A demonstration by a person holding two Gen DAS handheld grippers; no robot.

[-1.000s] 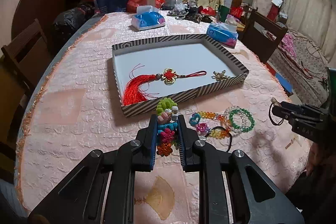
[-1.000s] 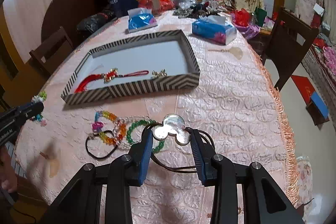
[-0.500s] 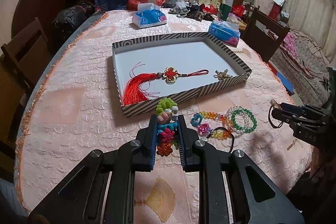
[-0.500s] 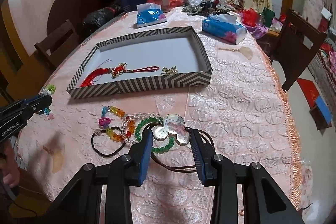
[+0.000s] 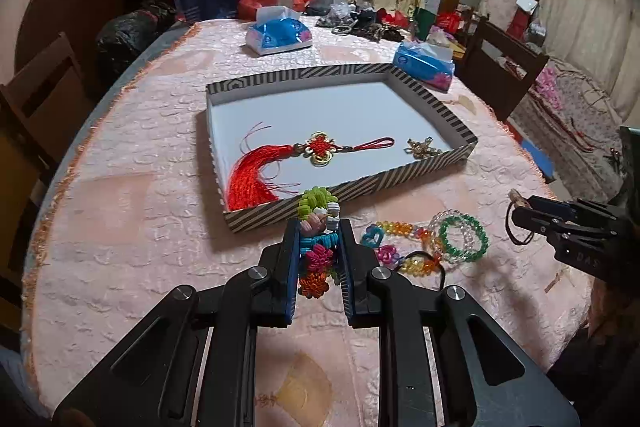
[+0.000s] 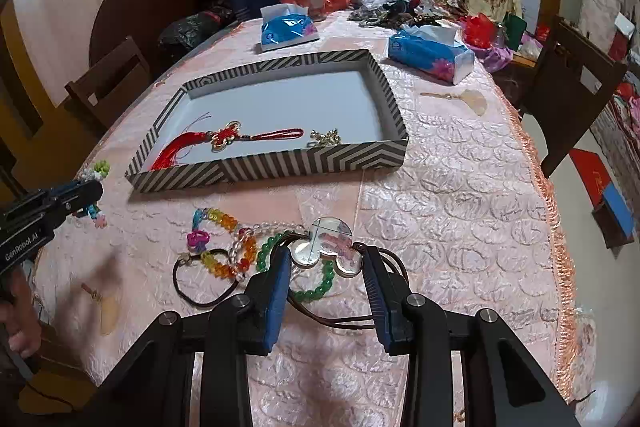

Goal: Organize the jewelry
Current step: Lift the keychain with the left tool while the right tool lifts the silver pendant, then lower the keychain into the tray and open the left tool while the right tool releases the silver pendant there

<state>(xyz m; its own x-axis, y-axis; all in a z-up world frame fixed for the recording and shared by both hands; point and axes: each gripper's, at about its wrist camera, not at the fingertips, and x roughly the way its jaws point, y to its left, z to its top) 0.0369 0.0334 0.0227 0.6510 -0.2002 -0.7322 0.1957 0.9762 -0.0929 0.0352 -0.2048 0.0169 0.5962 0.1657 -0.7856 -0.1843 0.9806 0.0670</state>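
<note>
My left gripper [image 5: 319,231] is shut on a string of colourful knotted flowers [image 5: 316,259], held above the cloth just in front of the striped tray [image 5: 360,183]. My right gripper [image 6: 325,257] is shut on a silvery mouse-head pendant [image 6: 328,243] whose brown cord [image 6: 340,321] loops under it. The tray [image 6: 280,163] holds a red tassel knot [image 5: 316,147] and a small gold brooch [image 5: 420,149]. On the cloth between the grippers lie a rainbow bead bracelet [image 6: 224,239], a green bead bracelet [image 5: 464,239] and a black hair tie [image 6: 200,287].
Two blue tissue packs [image 6: 288,29] [image 6: 432,57] sit beyond the tray, with bags and clutter at the table's far end. Wooden chairs [image 6: 576,95] [image 5: 44,95] stand on both sides. The fringed table edge [image 6: 552,219] runs down the right.
Both grips are unchanged. The right gripper has drifted slightly toward the tray with the pendant. The left gripper has stayed almost still.
</note>
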